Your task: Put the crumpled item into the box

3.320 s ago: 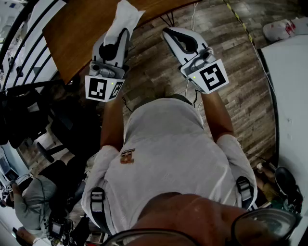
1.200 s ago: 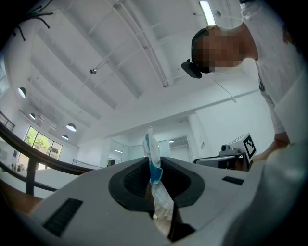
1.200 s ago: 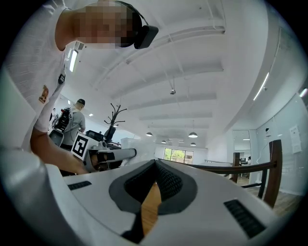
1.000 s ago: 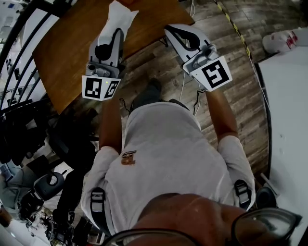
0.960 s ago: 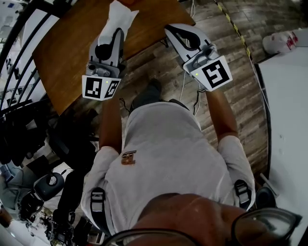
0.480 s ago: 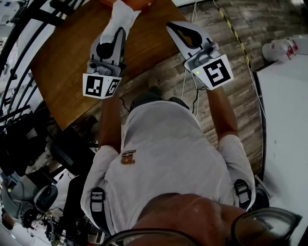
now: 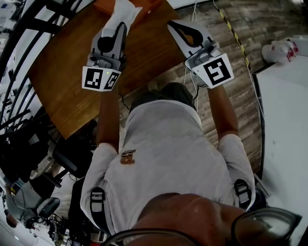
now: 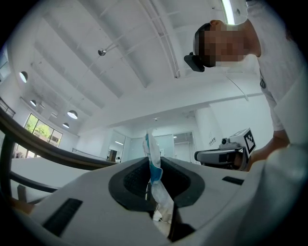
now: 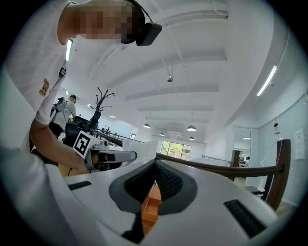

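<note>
At the left, the crumpled item (image 7: 124,10) is pinched in the left claw (image 7: 117,25), its white end left sticking out past the tips, presumably so that it can drop freely; it is carried over the bench (image 7: 67,72) and seen against the orange box (image 7: 149,6). At the right, the right claw (image 7: 181,28) is pressed together on nothing, apparently kept aside

We record the head view as dim, darkest along its left edge. Both gripper views are bright, washed pale by ceiling lamps (image 9: 191,128) and a strip light (image 8: 227,10). We note fisheye bending, black corners and a soft foreground.
</note>
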Demonstrator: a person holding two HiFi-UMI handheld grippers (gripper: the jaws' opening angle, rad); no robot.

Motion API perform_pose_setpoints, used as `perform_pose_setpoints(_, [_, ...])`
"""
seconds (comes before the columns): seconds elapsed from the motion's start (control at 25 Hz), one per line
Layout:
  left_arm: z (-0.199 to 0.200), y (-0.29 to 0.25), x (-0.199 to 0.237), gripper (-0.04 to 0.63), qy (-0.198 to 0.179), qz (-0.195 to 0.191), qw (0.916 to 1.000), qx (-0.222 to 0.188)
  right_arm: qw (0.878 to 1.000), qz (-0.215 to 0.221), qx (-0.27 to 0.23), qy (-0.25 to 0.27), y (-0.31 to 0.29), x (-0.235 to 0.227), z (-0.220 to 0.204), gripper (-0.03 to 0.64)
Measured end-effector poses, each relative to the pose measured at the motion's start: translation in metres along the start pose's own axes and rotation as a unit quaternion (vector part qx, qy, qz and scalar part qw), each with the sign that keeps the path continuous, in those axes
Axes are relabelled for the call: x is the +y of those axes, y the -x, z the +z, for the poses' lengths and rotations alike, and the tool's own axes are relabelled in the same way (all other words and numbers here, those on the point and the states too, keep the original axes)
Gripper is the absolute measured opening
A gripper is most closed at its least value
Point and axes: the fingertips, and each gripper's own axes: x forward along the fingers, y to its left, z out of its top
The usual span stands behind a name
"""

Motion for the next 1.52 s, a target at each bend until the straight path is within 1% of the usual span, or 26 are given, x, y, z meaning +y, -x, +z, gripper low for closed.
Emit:
perform_pose_setpoints(0.24, [-0.016, -0.035, 0.015, 0.071, 0.016, 0.009, 0.9997, 0.018, 1.0, 0.009, 0.006, 0.016, -0.016, -0.036, -0.01, 0.032])
perform_pose_setpoints(0.44, [-0.039, -0.067, 0.027, 0.071, 0.037, 0.024, 0.9982, 0.042, 0.999, 0.039, 0.006, 0.03, -0.032, -0.061, -0.024, 0.032])
perform_pose_setpoints(0.68, [-0.077, -0.103, 0.043, 0.071, 0.067, 0.047, 0.9936, 0.079, 0.995, 0.068, 0.035, 0.06, -0.043, -0.095, -0.05, 0.032])
perform_pose_setpoints(0.76, [-0.09, -0.114, 0.046, 0.071, 0.075, 0.055, 0.9912, 0.094, 0.994, 0.073, 0.045, 0.063, -0.046, -0.109, -0.06, 0.032])
perform_pose_setpoints(0.84, [-0.104, -0.126, 0.05, 0.071, 0.082, 0.063, 0.9883, 0.112, 0.994, 0.075, 0.053, 0.056, -0.051, -0.122, -0.071, 0.032])
perform_pose_setpoints(1.0, [-0.136, -0.143, 0.061, 0.071, 0.105, 0.076, 0.9794, 0.155, 0.994, 0.078, 0.071, 0.016, -0.065, -0.14, -0.093, 0.032])
perform_pose_setpoints(1.16, [-0.166, -0.157, 0.072, 0.071, 0.128, 0.092, 0.9681, 0.195, 0.993, 0.093, 0.076, 0.004, -0.072, -0.149, -0.11, 0.032])
perform_pose_setpoints(1.36, [-0.201, -0.169, 0.095, 0.071, 0.159, 0.117, 0.9505, 0.24, 0.991, 0.107, 0.082, -0.008, -0.083, -0.161, -0.128, 0.032])
perform_pose_setpoints(1.52, [-0.226, -0.176, 0.105, 0.071, 0.185, 0.131, 0.9362, 0.269, 0.99, 0.111, 0.085, -0.017, -0.081, -0.17, -0.139, 0.032])
